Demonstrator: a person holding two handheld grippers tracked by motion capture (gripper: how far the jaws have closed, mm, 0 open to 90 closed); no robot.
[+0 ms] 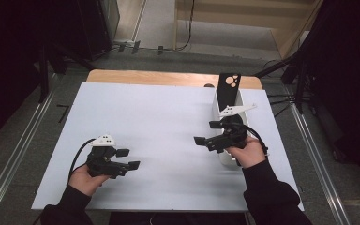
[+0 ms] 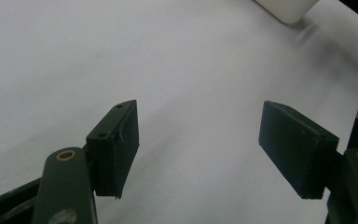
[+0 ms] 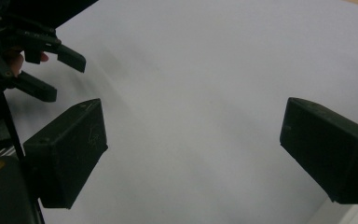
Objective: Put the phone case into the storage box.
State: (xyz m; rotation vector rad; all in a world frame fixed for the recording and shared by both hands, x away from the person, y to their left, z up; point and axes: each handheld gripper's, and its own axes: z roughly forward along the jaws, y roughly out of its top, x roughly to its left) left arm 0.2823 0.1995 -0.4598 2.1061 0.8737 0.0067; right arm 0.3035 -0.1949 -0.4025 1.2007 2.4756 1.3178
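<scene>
Fingers of left gripper (image 1: 127,159) and right gripper (image 1: 206,133) spread wide, empty above the white table (image 1: 159,122)

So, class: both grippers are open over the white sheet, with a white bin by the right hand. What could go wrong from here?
1. The right gripper hovers beside the white bin; its hand or cable could knock the bin.
2. The black phone leans upright in that bin, so a bump might tip it.
</scene>
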